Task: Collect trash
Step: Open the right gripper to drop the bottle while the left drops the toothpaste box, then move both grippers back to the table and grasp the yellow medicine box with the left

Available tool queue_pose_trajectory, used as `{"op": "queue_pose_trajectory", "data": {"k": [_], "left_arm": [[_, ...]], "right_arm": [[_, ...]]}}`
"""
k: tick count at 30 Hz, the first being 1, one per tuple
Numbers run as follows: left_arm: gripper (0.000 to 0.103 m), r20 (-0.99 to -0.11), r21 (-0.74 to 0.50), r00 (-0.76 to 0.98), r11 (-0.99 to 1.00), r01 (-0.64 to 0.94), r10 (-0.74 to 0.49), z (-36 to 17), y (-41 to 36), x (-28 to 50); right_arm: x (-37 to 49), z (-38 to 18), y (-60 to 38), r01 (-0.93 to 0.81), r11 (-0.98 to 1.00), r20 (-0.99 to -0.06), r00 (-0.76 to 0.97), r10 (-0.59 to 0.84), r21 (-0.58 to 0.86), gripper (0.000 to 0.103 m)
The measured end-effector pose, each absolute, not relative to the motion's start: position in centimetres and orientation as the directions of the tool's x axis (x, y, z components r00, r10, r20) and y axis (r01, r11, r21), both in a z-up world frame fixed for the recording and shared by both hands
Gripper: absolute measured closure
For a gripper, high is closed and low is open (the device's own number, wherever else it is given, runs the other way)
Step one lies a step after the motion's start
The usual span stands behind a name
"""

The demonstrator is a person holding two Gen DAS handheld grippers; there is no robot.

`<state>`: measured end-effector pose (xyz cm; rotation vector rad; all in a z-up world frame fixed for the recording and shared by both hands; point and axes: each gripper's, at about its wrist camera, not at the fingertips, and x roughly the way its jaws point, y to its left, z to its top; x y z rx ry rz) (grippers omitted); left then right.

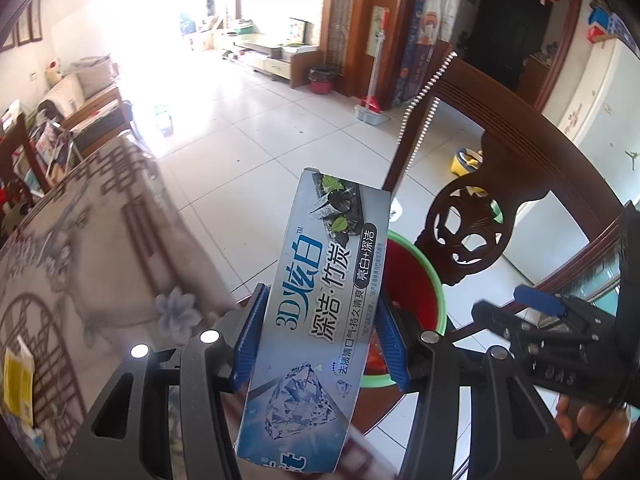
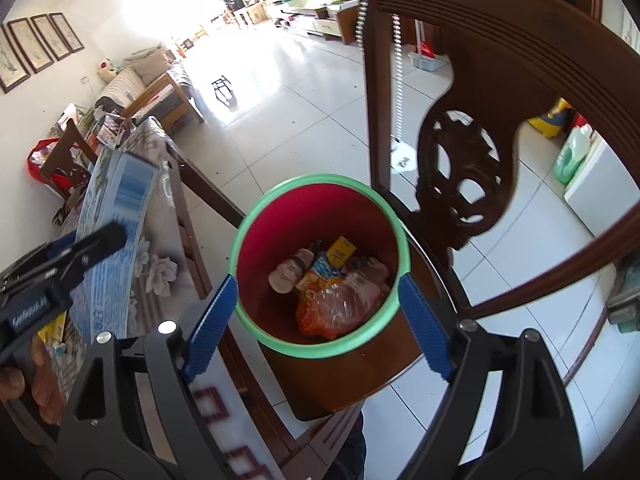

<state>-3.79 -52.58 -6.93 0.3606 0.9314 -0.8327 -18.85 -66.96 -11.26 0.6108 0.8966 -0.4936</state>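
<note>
Nearest the left wrist lens, the left gripper (image 1: pixel 320 336) had its blue pads clamped on both long edges of a toothpaste box (image 1: pixel 316 320), which stood tilted, its far end leaning right toward the bin. We saw the same box from the right wrist view as a pale blue panel (image 2: pixel 120 216) at the left, above the table, with the left gripper's black finger across it.

Right gripper (image 2: pixel 316 320): fingers wide apart, holding nothing, one blue pad on each side of the bin's near rim in that view; whether they touched it we could not tell.

Trash bin (image 2: pixel 320 264): red inside, green rim, standing on the seat of a dark carved wooden chair (image 2: pixel 472 184), just right of the table edge. Contents, as far as we could make out: a crumpled clear plastic bottle (image 2: pixel 344 304) lying over an orange wrapper, a yellow carton (image 2: pixel 340 250) toward the far side, and a pale rounded item (image 2: pixel 288 270) at the left. Smaller pieces were too blurred to name.

Table (image 1: pixel 100 248): patterned cloth with a flower print; a yellow packet (image 1: pixel 18 384) lay on its near left part.
</note>
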Motion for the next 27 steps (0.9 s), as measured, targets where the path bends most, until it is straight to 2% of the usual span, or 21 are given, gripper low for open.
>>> {"op": "queue_pose_trajectory", "data": {"k": [12,13,16,20,27], "left_arm": [[0.053,-0.831,-0.069,0.269,0.570,0.819,-0.487,-8.2,-58.8,-3.3],[0.052,-0.834,-0.071,0.263,0.566,0.822,-0.486,-8.3,-59.1,-3.0],[0.033,-0.839,-0.058,0.265,0.562,0.825,-0.476,-8.3,-59.3,-2.7],[0.030,-0.828,-0.072,0.261,0.555,0.829,-0.497,-7.6,-57.7,-3.1],[0.029,-0.813,-0.082,0.277,0.572,0.816,-0.511,-5.9,-52.4,-3.3]], "right_arm": [[-20.9,-10.9,-67.2,0.680,0.679,-0.832,0.523,-0.186,0.276,0.022],[-20.9,-10.9,-67.0,0.682,0.678,-0.832,0.522,-0.189,0.274,0.022],[-21.0,-10.8,-66.5,0.681,0.679,-0.829,0.525,-0.192,0.274,0.022],[-20.9,-10.5,-65.5,0.679,0.682,-0.826,0.528,-0.198,0.271,0.022],[-19.4,-9.5,-62.7,0.651,0.707,-0.813,0.550,-0.188,0.276,0.022]]}}
